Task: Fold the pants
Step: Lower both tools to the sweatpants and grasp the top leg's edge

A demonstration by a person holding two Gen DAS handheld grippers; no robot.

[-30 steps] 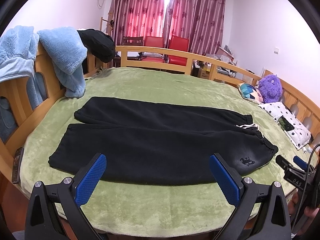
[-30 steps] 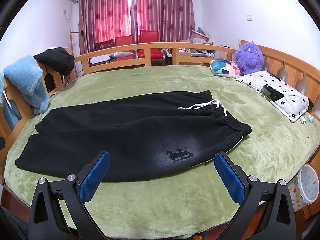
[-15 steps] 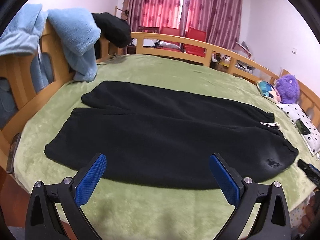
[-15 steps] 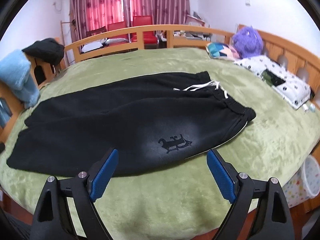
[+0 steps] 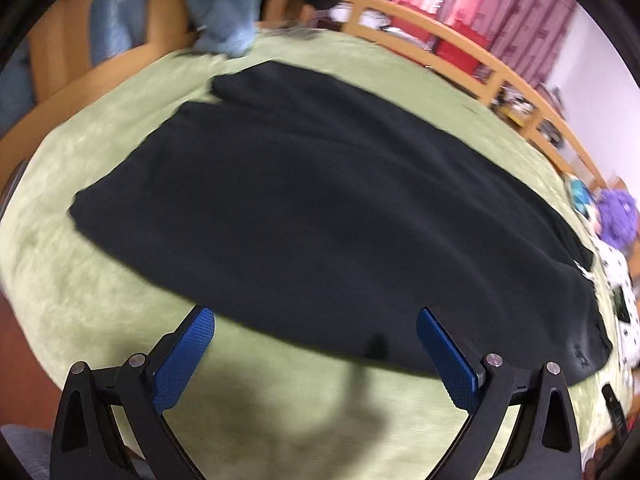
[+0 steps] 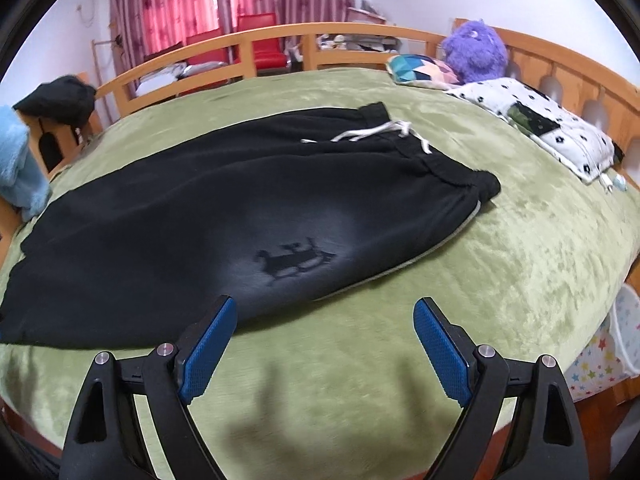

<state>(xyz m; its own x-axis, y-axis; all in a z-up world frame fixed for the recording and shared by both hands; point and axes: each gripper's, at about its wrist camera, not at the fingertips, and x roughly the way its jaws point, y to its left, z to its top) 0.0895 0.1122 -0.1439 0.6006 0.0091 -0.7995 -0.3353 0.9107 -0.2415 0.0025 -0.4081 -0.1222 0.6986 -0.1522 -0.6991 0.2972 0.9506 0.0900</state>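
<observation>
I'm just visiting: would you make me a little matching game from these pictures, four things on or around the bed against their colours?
Things:
1. pants
2. plush toy
3. bed cover
4. drawstring

Colours:
A. white
B. green
C. black
D. purple

Pairs: 1-C, 2-D, 3-B, 4-A
</observation>
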